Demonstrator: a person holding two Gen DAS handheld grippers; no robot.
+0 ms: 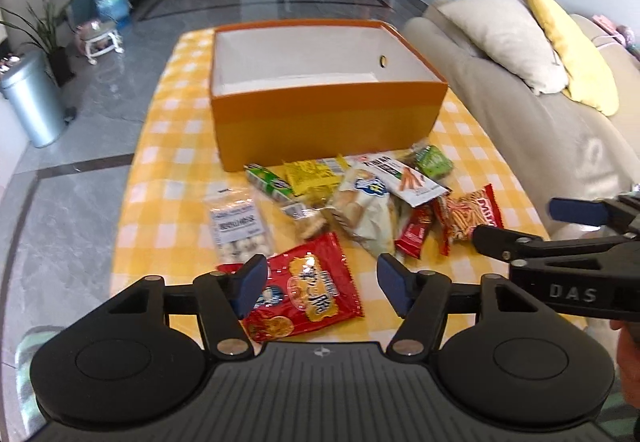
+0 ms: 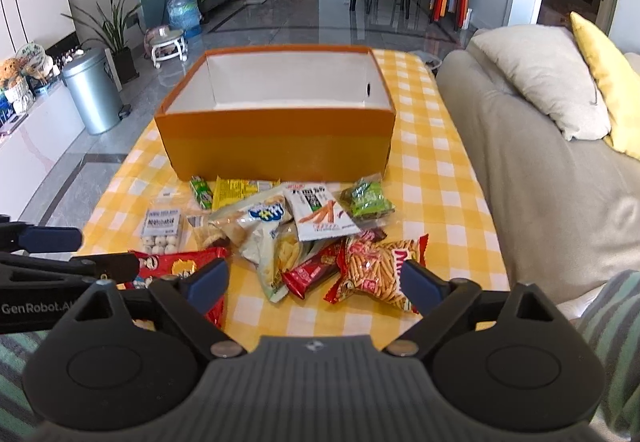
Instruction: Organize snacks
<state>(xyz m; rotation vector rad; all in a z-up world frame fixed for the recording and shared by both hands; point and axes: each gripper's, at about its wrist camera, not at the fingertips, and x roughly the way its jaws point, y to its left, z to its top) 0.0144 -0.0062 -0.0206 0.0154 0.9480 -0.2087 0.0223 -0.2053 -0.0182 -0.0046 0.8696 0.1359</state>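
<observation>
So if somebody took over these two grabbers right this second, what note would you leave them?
Left gripper: jaws open, holding nothing, over the red snack bag.
Right gripper: jaws open, holding nothing, over the stick-snack bag and the small red bar.
Orange box: stands behind the pile on the checked cloth; what shows of its inside holds no snacks.
Done: nothing packed.
Left: move every snack into the box.

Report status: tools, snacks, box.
Left tool open, above red bag. Right tool open, over sticks bag, nothing held. Snacks all on cloth; box empty. Nothing in the way.
</observation>
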